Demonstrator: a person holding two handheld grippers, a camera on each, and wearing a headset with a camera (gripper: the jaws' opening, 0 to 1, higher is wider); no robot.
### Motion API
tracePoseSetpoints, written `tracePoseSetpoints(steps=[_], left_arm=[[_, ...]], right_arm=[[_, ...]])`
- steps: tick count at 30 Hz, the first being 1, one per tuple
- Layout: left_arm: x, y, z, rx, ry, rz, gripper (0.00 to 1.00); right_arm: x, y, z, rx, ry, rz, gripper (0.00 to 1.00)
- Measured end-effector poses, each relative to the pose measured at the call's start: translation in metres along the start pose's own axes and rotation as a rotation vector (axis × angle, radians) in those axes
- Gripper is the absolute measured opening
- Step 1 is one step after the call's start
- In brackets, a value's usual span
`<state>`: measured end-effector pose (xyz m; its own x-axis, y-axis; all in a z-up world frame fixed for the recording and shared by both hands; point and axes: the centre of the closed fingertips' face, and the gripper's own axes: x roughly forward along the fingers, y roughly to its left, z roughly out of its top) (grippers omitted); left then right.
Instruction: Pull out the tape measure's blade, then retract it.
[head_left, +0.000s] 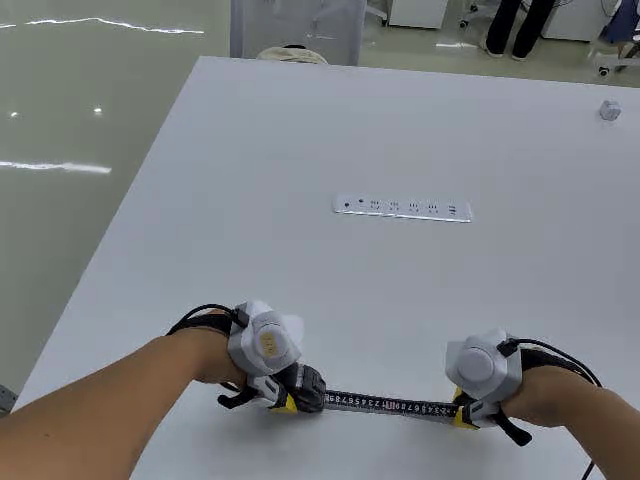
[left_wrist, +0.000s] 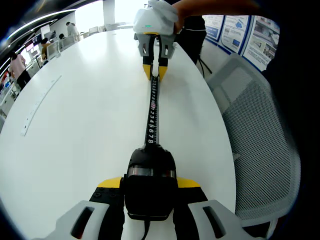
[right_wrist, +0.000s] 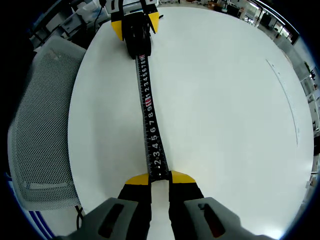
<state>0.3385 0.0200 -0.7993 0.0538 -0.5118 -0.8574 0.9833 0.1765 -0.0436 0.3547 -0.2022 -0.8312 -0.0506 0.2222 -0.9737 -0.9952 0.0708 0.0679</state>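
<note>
The left gripper (left_wrist: 150, 184) clamps the tape measure case (left_wrist: 150, 167); the right gripper (right_wrist: 160, 179) apparently pinches the blade (right_wrist: 148, 110) tip, which lies straight between them.

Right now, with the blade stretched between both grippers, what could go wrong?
The right gripper pinches only the end of the black numbered blade; a slip could let it whip back into the black tape measure case held by the left gripper. Everything sits near the edge of the white table; a released case might fall off.
</note>
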Motion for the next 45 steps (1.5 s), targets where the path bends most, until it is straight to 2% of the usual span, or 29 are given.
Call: tracePoseSetpoints(steps=[45], left_arm=[[0.002, 0.002, 0.0, -0.008, 0.006, 0.002, 0.34]], right_arm=[[-0.005, -0.005, -0.024, 0.023, 0.003, -0.009, 0.11]])
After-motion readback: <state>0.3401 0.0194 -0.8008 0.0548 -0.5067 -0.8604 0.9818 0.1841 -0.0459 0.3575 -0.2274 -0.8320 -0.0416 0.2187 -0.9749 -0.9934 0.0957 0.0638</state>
